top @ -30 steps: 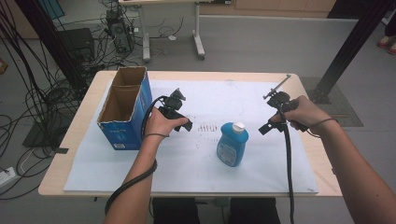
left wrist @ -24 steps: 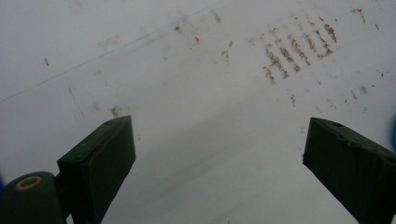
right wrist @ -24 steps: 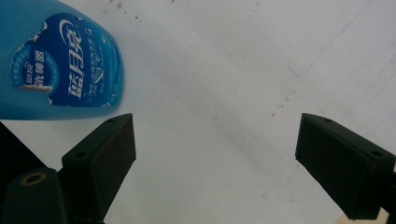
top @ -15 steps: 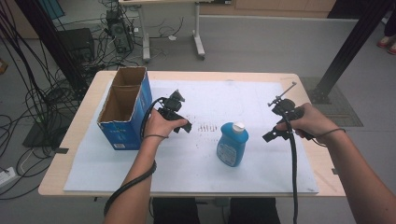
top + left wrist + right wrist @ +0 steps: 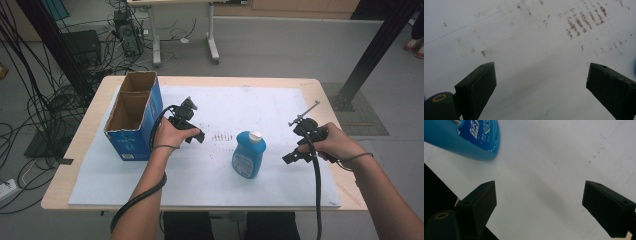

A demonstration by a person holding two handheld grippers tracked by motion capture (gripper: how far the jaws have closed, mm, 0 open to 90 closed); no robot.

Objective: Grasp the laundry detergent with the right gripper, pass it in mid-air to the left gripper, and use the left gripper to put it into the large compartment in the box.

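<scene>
Blue plastic detergent bottle (image 5: 248, 155), white-capped, stood upright on the smooth white mat (image 5: 280, 107). Right gripper (image 5: 291, 157) was just beside it, jaws released, empty. Left gripper (image 5: 197, 136) likewise spread, near the open cardboard box (image 5: 131, 142).

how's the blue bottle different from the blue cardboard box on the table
The blue plastic bottle with a white cap is rounded and capped shut; the blue cardboard box is square-edged, with an open top showing brown insides. The bottle stands between the two grippers; the box sits at the table's left edge, beside the left gripper. The box is larger. Both stand upright, ungripped.
</scene>
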